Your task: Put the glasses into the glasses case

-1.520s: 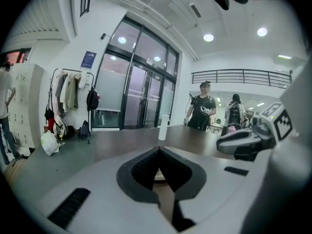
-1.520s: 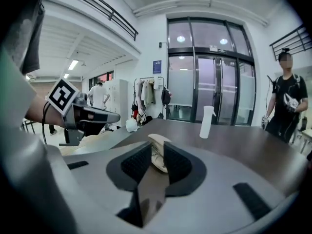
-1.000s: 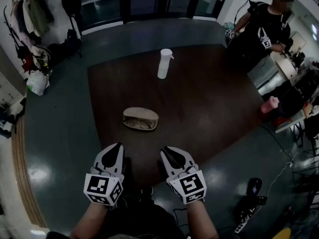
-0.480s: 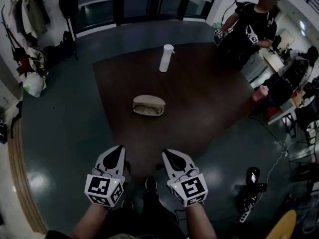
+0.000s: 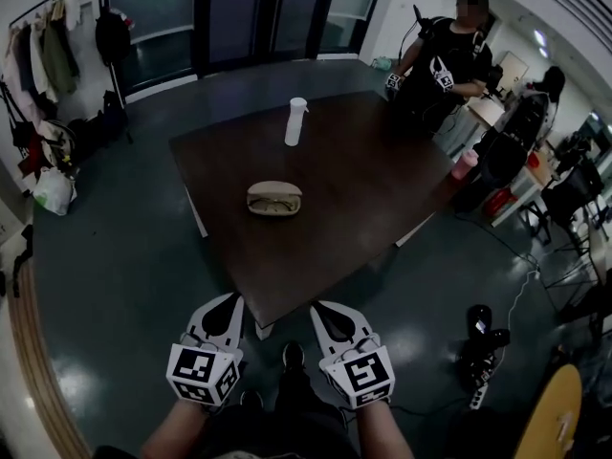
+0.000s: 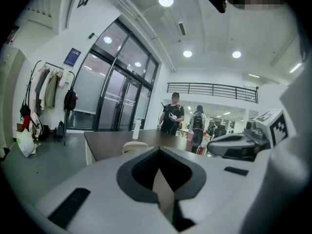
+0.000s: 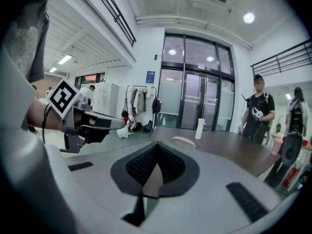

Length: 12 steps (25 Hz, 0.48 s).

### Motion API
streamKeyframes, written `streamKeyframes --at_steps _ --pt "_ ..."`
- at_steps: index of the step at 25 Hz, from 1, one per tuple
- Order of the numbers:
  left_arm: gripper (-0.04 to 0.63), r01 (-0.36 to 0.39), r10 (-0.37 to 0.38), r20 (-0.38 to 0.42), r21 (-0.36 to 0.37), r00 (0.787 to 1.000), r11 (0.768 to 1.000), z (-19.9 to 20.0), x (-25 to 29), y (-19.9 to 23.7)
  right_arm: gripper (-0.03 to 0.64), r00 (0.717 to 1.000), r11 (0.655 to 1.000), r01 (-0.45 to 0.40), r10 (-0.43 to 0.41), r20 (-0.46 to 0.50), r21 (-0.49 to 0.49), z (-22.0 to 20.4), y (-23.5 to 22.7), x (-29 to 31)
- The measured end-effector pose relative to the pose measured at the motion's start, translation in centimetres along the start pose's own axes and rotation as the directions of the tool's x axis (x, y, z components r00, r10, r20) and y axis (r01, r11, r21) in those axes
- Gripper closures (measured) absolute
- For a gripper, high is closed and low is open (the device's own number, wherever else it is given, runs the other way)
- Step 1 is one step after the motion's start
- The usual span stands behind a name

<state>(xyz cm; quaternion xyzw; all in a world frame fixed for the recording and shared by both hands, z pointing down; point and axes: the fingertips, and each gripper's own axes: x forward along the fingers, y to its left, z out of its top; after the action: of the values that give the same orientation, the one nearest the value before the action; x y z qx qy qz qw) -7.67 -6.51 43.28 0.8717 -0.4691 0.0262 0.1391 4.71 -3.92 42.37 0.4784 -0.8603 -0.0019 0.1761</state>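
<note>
On the dark table (image 5: 354, 208), well ahead of both grippers, the glasses case (image 5: 274, 191) lies open – the glasses (image 5: 273, 204) inside it (a white bottle (image 5: 296, 121) stands beyond). Left gripper (image 5: 228, 301) and right gripper (image 5: 320, 309) are pressed together, empty.

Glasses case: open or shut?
Open: the head view shows the glasses lying exposed inside the case.

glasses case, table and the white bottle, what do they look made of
Glasses case: beige, matte, rounded shell; probably faux leather or fabric over a hard body, but too small to be sure. Table: dark brown top with a faint sheen, likely wood or wood-look laminate. Bottle: opaque white, smooth, most likely plastic.
</note>
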Motion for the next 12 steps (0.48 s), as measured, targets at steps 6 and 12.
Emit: streamKeyframes --at_steps 6,12 --pt "0.589 0.062 -0.062 -0.020 0.011 0.998 0.998 -1.3 -1.8 -2.6 0.629 0.999 0.999 0.051 -0.051 -0.014 0.014 -1.2 1.7 -3.5" --pt "0.589 0.078 -0.078 -0.024 0.014 0.997 0.997 -1.5 -1.8 -4.2 0.629 0.998 0.998 0.061 -0.061 -0.013 0.017 -1.4 1.1 -5.0"
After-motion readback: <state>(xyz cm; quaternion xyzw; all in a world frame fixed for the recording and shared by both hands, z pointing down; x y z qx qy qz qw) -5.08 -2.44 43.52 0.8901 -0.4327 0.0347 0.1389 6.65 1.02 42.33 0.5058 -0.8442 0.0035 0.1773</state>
